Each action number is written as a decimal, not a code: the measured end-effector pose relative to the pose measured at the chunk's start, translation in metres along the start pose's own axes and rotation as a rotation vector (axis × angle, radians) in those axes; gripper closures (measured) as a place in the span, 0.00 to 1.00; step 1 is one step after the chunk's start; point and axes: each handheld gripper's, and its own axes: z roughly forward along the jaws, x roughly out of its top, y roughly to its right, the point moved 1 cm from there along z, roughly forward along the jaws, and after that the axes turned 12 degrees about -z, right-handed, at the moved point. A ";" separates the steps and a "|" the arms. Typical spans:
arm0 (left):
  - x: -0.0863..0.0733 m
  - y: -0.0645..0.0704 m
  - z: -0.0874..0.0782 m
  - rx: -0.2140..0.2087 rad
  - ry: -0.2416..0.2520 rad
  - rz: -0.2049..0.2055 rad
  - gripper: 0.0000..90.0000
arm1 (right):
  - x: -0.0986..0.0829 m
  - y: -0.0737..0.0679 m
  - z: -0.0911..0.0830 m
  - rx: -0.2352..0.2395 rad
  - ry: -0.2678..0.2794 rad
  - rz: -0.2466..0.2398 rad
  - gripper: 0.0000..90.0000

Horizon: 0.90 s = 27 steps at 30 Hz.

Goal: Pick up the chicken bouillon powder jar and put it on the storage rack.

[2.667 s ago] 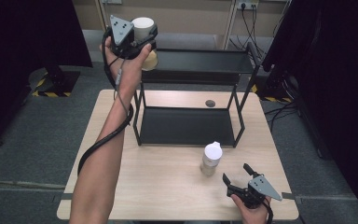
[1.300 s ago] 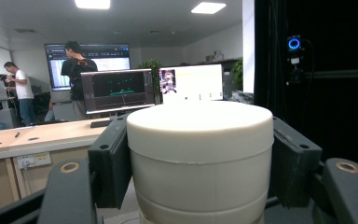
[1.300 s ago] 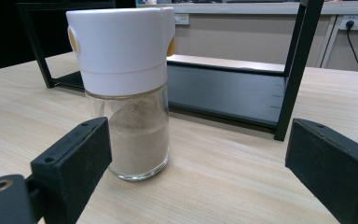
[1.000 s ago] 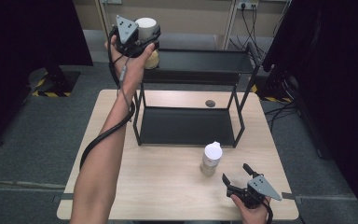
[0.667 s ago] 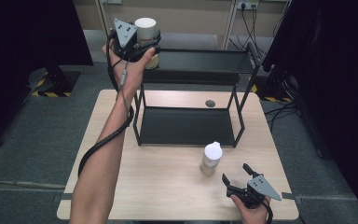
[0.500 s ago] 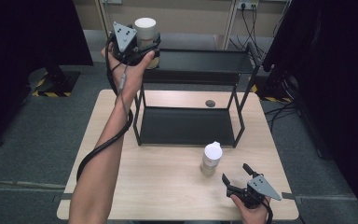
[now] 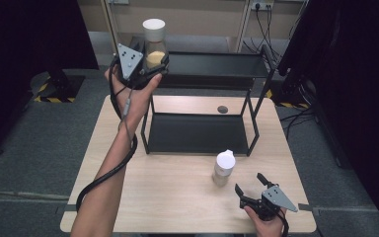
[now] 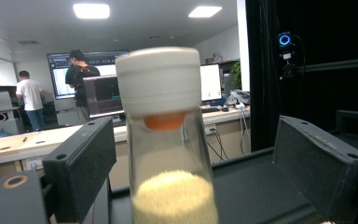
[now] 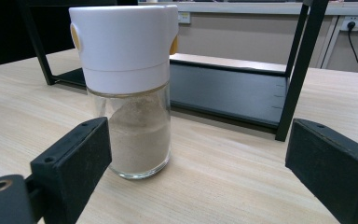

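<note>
Up high, left tool spread around glass shaker; right tool spread beside white-capped jar.

pale wooden worktop, bearing a black two-tier metal shelf rack at the back, a white-capped glass shaker jar just before it, a small dark disc behind.

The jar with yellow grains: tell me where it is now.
In the high view, the jar with yellow grains stands between the left gripper jaws at the rack's top shelf, left end.
</note>
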 end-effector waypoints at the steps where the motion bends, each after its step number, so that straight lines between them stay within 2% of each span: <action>1: -0.002 0.000 -0.002 0.000 0.000 -0.003 0.14 | 0.000 0.000 0.000 0.000 0.000 0.000 0.08; 8: -0.019 0.001 -0.019 -0.010 -0.021 0.011 0.14 | 0.000 0.000 0.000 -0.002 -0.001 0.000 0.08; 17: -0.044 0.000 -0.036 -0.025 -0.036 0.002 0.14 | 0.000 -0.001 0.000 -0.003 -0.001 0.000 0.08; 27: -0.056 0.003 -0.048 -0.031 -0.035 0.015 0.14 | 0.000 -0.001 0.000 -0.004 0.001 -0.003 0.08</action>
